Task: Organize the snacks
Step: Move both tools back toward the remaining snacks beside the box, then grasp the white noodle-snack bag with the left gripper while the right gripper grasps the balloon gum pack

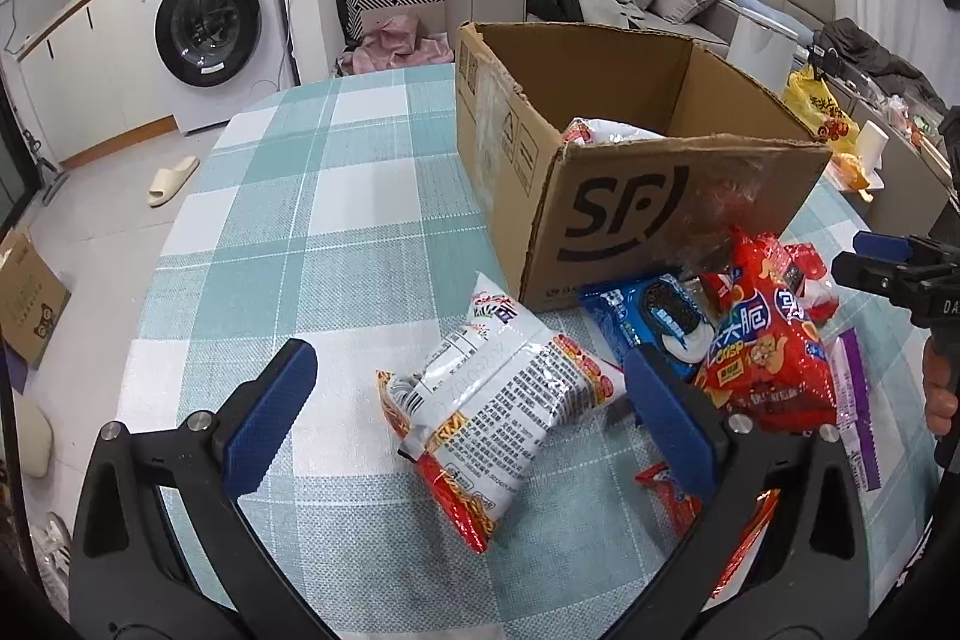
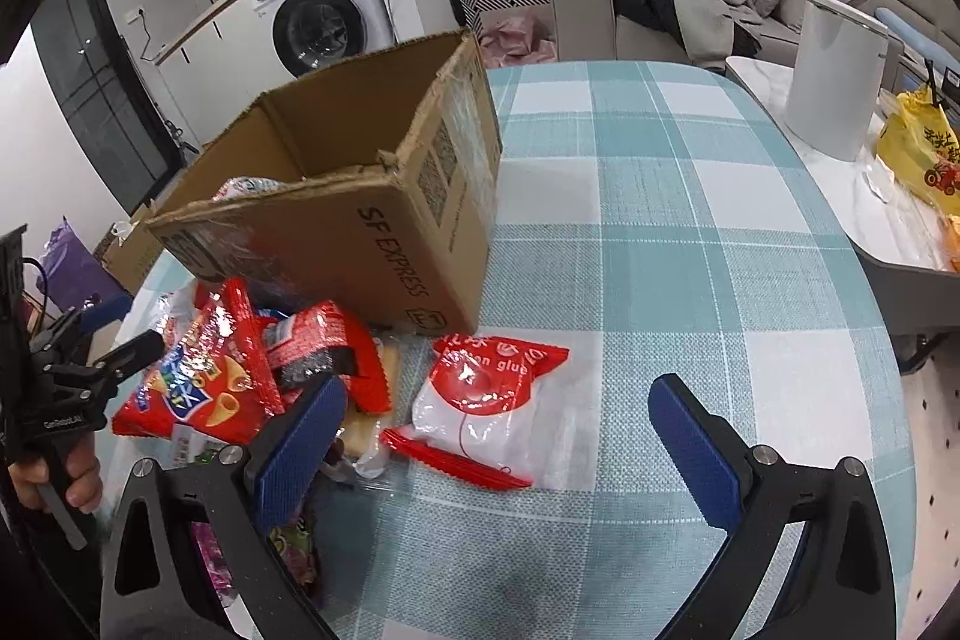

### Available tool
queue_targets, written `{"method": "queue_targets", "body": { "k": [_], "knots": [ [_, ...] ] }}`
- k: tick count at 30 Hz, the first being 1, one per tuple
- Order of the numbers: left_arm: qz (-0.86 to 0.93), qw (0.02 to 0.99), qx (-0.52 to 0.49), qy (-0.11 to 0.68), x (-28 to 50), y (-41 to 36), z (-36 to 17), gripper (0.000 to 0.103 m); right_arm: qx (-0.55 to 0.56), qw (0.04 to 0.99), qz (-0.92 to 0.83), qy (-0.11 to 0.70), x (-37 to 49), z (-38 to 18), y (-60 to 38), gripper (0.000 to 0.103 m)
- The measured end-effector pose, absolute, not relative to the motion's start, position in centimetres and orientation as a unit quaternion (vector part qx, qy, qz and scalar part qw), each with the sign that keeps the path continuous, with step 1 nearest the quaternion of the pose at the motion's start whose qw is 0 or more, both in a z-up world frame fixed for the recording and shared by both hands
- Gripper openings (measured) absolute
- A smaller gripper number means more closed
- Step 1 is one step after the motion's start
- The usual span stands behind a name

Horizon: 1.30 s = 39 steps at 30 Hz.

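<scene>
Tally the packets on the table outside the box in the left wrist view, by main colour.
White: 1, white packet
Blue: 1, blue packet
Red: 3, crisp bag, rear packet, front packet
Purple: 1, purple strip
Total: 6; the pile overlaps, so more may be hidden.

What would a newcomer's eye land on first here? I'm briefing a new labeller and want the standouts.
The open brown cardboard box with the black SF logo dominates, standing on the teal-and-white checked tablecloth. Against its front lies a heap of snack bags, led by a shiny red crisp bag, with a white-and-red noodle packet just ahead of the open left tool. In the right view, a white-and-red pouch lies alone.
</scene>
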State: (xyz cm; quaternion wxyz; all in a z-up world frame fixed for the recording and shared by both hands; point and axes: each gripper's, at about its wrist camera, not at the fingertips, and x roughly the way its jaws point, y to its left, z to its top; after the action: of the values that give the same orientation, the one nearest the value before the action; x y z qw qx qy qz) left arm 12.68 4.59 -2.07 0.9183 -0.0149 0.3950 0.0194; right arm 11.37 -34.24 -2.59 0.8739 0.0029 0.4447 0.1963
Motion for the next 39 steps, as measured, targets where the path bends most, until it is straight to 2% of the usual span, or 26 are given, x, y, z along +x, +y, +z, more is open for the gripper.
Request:
{"method": "queue_targets", "body": {
  "k": [14,25,30,32,39],
  "knots": [
    [-0.006,0.910,0.005,0.415,13.0,4.4,-3.1,0.102,-0.021,0.866,0.166,0.471,12.6,-5.5,-33.6,0.102],
    [0.005,0.909,0.015,0.417,13.4,4.4,-3.8,0.102,-0.022,0.868,0.149,0.474,13.1,-5.7,-34.6,0.101],
    [0.008,0.912,-0.005,0.410,13.9,5.1,-4.1,0.102,-0.014,0.869,0.146,0.472,13.4,-5.7,-35.1,0.096],
    [0.006,0.909,-0.011,0.416,14.3,5.3,-4.5,0.102,-0.010,0.870,0.151,0.470,13.4,-5.7,-35.1,0.090],
    [-0.003,0.905,-0.011,0.425,14.6,5.1,-5.5,0.102,-0.006,0.868,0.171,0.467,13.0,-5.6,-34.7,0.077]
  ]
}}
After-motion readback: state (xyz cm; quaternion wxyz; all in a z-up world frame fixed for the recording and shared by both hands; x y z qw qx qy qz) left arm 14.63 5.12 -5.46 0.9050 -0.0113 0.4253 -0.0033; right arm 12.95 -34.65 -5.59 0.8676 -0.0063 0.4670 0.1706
